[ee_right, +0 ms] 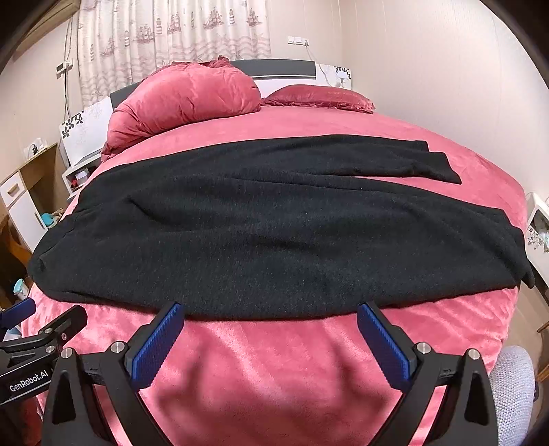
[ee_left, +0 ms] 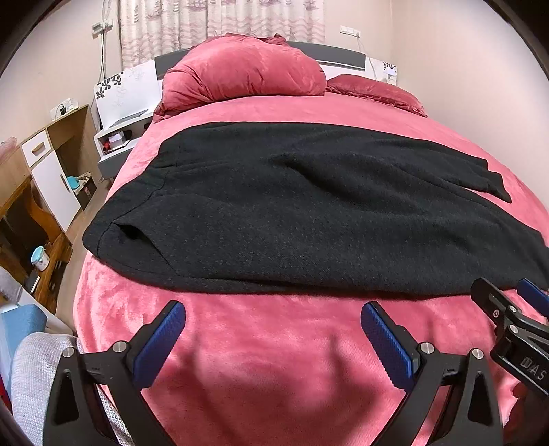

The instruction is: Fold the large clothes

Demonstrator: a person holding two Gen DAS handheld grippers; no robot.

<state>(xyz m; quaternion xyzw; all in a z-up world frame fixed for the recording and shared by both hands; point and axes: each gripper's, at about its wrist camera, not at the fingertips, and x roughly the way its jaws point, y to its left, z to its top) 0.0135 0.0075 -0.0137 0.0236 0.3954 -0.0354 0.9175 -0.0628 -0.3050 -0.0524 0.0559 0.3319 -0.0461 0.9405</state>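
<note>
Left wrist view: from just beyond the foot edge of the bed (ee_left: 274,360), tilted down, facing the headboard (ee_left: 343,55). Near to the foot edge, own left gripper (ee_left: 272,346) spread wide in the foreground, right gripper (ee_left: 511,295) entering at the right border.

Right wrist view: same foot edge, further toward the right corner, facing the same way, left gripper (ee_right: 44,319) at the left border.

Shared: black garment (ee_left: 291,212), pillows (ee_left: 240,68), curtain (ee_left: 223,20), left bedside area.

We are looking at a large black knitted garment (ee_left: 308,212) lying spread flat across the pink bed (ee_left: 274,360), its sleeves reaching out toward the right side, its near hem running crosswise.
</note>
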